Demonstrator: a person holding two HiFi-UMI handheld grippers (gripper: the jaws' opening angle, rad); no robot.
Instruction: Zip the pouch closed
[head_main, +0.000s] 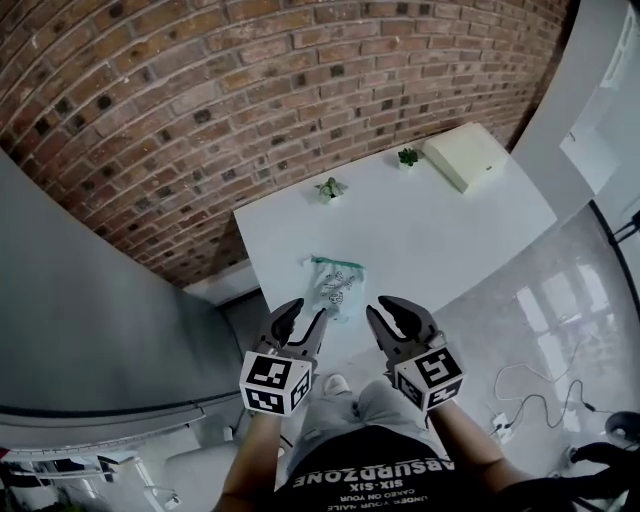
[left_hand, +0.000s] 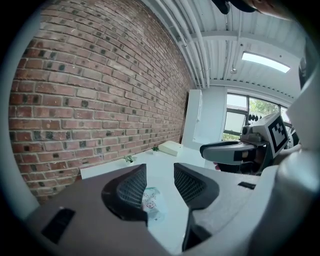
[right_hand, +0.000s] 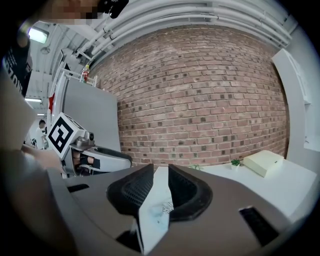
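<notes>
**L to R, as we find it.**

Far L: a grey partition (head_main: 90, 290) stands beside the brick wall (head_main: 200, 90) that backs the scene. A white desk (head_main: 470, 230) stands with its far edge along that wall.

L gripper (head_main: 300, 322): held at the desk's near edge, just L of centre, with its marker cube toward the person. Its fingers (left_hand: 131, 189) stand wide apart, released, w/ nothing grasped. In the left gripper view the pouch shows through the gap, lying on the desk beyond the tips, and no pad presses on it.

Pouch (head_main: 337, 287): lies flat on the desk near its near edge, just beyond both grippers and between them. It is translucent, w/ a printed pattern and a teal strip along its far edge. We cannot tell whether the zip is shut.

R gripper (head_main: 392, 318): also at the near edge, just R of the pouch and abreast of the L one. Its fingers (right_hand: 187, 192) are apart w/ a narrower gap than on the L, released and holding nothing. In the right gripper view the pouch shows through the gap, on the desk ahead.

Farther back: a small potted plant (head_main: 330, 188) sits near the wall. A second plant (head_main: 408, 156) is to its R, and a cream box (head_main: 465, 155) is just R of that, at the far R corner.

R of the desk: a glossy floor (head_main: 560, 300) w/ cables (head_main: 530, 400).
</notes>
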